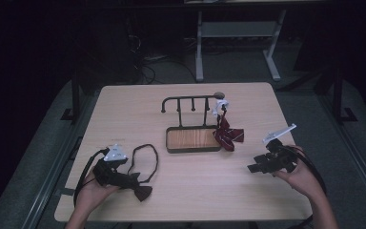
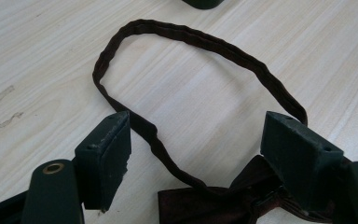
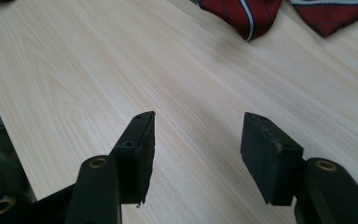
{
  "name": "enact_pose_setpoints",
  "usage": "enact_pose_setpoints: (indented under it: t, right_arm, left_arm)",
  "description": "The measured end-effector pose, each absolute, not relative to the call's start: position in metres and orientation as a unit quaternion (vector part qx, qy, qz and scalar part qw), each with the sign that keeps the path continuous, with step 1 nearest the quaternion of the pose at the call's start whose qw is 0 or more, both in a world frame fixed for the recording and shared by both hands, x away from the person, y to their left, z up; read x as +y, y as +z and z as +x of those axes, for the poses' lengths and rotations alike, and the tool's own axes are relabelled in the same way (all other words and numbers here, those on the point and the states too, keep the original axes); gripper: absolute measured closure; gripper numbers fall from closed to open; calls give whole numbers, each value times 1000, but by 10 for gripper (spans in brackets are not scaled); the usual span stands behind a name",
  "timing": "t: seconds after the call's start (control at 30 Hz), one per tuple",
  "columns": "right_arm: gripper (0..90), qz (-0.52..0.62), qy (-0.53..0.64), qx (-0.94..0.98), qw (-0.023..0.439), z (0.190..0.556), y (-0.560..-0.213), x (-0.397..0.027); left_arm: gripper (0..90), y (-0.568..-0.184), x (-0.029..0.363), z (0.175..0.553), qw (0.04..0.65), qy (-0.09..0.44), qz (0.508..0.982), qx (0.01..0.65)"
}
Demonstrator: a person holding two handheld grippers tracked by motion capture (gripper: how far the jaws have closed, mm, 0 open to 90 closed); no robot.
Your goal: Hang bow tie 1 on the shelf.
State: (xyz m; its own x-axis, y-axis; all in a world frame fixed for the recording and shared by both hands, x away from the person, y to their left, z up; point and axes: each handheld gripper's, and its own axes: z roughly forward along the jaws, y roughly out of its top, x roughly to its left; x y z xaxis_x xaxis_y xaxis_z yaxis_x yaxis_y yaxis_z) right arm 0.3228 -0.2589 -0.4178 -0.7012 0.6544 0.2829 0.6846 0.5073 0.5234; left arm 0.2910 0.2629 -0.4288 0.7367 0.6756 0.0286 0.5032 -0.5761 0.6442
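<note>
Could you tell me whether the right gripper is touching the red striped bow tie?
Apart. In the right gripper view the open jaws of the right gripper frame bare table, with the red striped bow tie lying well beyond them.

Room light: dim in the high view, floor and background beyond the table nearly black
Tabletop: evenly lit, palest zone, no glare
Shadows: soft, faint beneath the stand
Gripper views: brighter, wood grain sharp, near jaws slightly soft
High view: grainy, low detail
</note>
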Motion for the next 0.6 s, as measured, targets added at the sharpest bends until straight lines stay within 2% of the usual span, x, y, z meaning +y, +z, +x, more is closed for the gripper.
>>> enact_pose_setpoints:
  t: [0.37,0.6]
  right_arm:
    - [443,-391,-321,-862,30,317,-425,-261]
    - [441,-386,-322,-864,34,315,-425,-258]
  left_arm:
    - [261,-422,266,295,326,141,865,354]
    - [352,-417,267,308,313,136,865,367]
